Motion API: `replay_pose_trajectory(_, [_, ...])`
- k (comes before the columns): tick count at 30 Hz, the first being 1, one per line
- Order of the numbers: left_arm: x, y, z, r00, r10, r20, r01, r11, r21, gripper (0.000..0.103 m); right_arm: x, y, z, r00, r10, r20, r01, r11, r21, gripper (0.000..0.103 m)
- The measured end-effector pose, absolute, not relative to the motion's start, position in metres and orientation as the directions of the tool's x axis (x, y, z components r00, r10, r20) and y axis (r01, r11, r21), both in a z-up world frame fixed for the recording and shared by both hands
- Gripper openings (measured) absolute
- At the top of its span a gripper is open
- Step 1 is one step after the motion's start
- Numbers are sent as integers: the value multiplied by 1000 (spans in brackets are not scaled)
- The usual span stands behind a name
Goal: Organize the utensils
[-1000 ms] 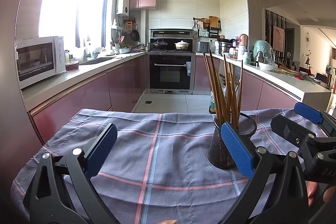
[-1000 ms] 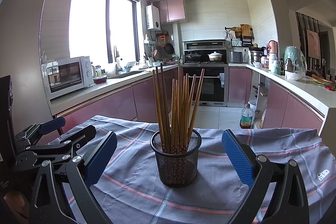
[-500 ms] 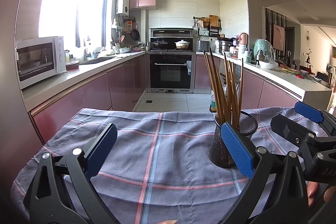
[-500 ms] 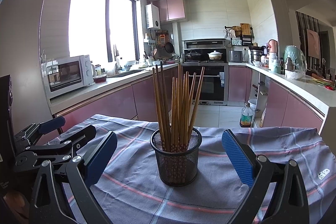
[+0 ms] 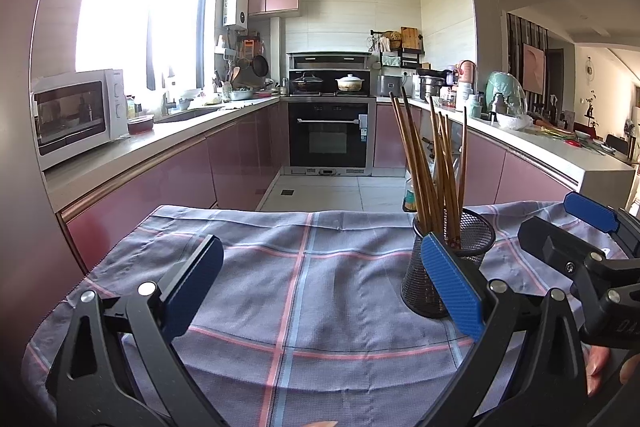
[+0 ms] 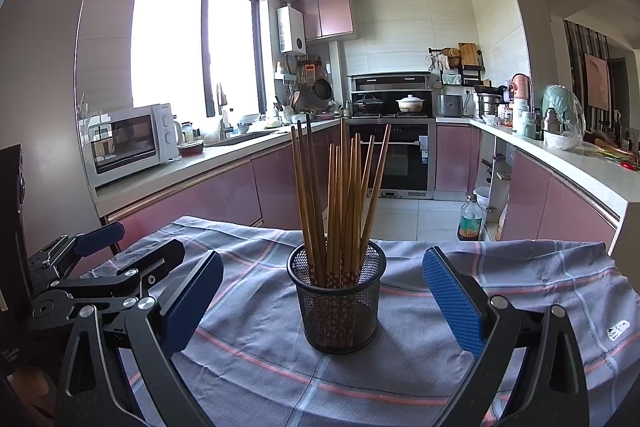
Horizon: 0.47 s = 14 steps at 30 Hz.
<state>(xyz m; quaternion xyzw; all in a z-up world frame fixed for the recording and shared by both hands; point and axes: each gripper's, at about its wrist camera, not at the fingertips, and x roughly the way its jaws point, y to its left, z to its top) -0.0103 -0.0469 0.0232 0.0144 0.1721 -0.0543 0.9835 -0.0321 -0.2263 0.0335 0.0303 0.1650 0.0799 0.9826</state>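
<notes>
Black wire-mesh cylindrical holder (image 6: 338,301) stands upright on the blue-grey plaid cloth with pink stripes (image 6: 256,355) covering the table, packed with brown wooden chopsticks (image 6: 340,203) that stand tips-down and fan out a bit at the top. Right gripper (image 6: 320,297) has its blue-padded fingers (image 6: 452,301) spread wide, nothing held; in the right wrist view the holder sits centred in the gap ahead of the fingers, apart from both pads. Left gripper (image 5: 320,287) also spread wide and holding nothing; in the left wrist view the holder (image 5: 444,267) is off to the right side, partly hidden behind the right-hand blue pad (image 5: 450,283), contact can't be told from this angle. Chopsticks (image 5: 430,171) lean slightly left there. Right gripper's black frame (image 5: 576,255) shows at the right edge of the left view, near the holder. Behind the table: pink kitchen cabinets (image 6: 224,195), white microwave (image 6: 128,141) on the left counter, black built-in oven (image 6: 404,159) at the back.
</notes>
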Motion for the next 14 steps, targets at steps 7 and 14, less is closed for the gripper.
replay_pose_trajectory(7, [-7,-42,19,922,-114,-369,119,993,-7,98,-30,-226,32,929,172,-328,-150,985,90,96])
replay_pose_trajectory(14, [12,-33,4,876,-128,-465,119,992,-49,98,-27,-240,21,911,153,-383,-122,987,103,96])
